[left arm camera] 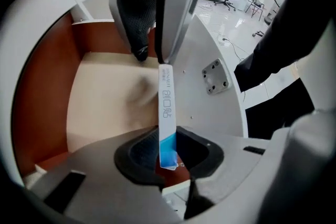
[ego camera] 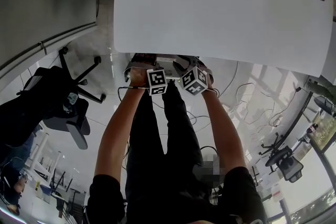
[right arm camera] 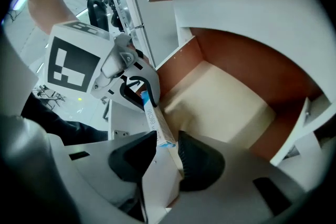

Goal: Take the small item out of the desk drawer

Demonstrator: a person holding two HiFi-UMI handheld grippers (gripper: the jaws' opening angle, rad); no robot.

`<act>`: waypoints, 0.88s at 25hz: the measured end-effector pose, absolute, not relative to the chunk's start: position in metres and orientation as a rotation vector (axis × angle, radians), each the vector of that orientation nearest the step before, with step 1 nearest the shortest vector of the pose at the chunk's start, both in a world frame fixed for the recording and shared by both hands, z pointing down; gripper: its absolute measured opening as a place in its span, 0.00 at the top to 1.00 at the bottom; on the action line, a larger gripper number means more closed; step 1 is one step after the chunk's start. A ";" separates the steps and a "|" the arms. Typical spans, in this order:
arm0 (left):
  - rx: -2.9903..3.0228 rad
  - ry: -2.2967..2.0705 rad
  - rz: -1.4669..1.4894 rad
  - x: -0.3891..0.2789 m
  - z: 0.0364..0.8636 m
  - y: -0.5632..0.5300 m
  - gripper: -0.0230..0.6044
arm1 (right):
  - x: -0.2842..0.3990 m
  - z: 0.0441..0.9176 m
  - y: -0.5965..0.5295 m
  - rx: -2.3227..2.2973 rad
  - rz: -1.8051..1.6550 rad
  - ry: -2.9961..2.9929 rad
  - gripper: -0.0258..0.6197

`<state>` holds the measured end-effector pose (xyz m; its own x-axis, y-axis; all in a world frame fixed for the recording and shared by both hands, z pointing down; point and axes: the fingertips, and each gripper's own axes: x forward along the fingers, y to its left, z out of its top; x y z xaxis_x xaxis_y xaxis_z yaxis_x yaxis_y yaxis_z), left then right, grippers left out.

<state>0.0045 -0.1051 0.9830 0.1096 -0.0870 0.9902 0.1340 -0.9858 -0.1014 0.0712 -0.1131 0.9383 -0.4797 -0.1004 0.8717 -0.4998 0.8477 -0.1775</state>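
Slim box point(left arm camera: 166, 102) — clamped in left gripper point(left arm camera: 168, 141), inside open right gripper point(right arm camera: 167, 139).

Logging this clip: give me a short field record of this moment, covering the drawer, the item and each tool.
drawer: open desk drawer, beige floor, reddish-brown walls
item: small white and blue box, long and thin
left tool: jaws closed on one blue end of the box
right tool: the box's other end stands between its jaws; whether the pads press on it is unclear
surroundings: white desk top above the tools; black office chair at the person's left
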 end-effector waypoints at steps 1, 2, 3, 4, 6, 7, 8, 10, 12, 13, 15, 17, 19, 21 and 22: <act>-2.219 -0.020 -1.999 0.001 0.978 -0.105 0.82 | 0.073 0.929 -0.113 0.468 0.515 -2.047 0.74; -2.227 0.009 -2.007 -0.002 0.971 -0.105 0.82 | 0.075 0.918 -0.113 0.496 0.522 -2.058 0.74; -2.235 0.042 -2.014 -0.006 0.963 -0.105 0.82 | 0.076 0.906 -0.112 0.522 0.527 -2.071 0.74; -2.246 0.083 -2.015 -0.009 0.954 -0.105 0.82 | 0.078 0.893 -0.111 0.547 0.527 -2.083 0.74; -2.271 0.180 -2.005 -0.014 0.934 -0.106 0.82 | 0.084 0.866 -0.109 0.593 0.516 -2.106 0.74; -2.284 0.234 -1.997 -0.016 0.923 -0.107 0.82 | 0.086 0.853 -0.109 0.614 0.510 -2.118 0.74; -2.298 0.288 -1.987 -0.018 0.910 -0.106 0.82 | 0.089 0.840 -0.109 0.635 0.507 -2.129 0.74; -2.347 0.391 -1.969 -0.020 0.884 -0.097 0.82 | 0.094 0.811 -0.103 0.676 0.514 -2.155 0.74; -2.428 0.506 -1.961 -0.021 0.855 -0.078 0.82 | 0.099 0.778 -0.093 0.711 0.533 -2.184 0.75; -2.478 0.577 -1.959 -0.022 0.840 -0.066 0.82 | 0.103 0.760 -0.086 0.728 0.543 -2.197 0.75; -2.605 0.763 -1.937 -0.023 0.806 -0.042 0.82 | 0.111 0.723 -0.070 0.768 0.562 -2.217 0.75; -2.749 1.002 -1.851 -0.024 0.767 -0.025 0.82 | 0.120 0.691 -0.055 0.813 0.580 -2.233 0.77; -2.873 1.251 -1.677 -0.025 0.725 -0.025 0.82 | 0.126 0.663 -0.052 0.871 0.600 -2.268 0.78; -2.948 1.462 -1.414 -0.026 0.680 -0.044 0.82 | 0.130 0.632 -0.065 0.949 0.602 -2.326 0.80; -2.978 1.549 -1.256 -0.025 0.655 -0.056 0.82 | 0.133 0.614 -0.075 0.993 0.593 -2.355 0.80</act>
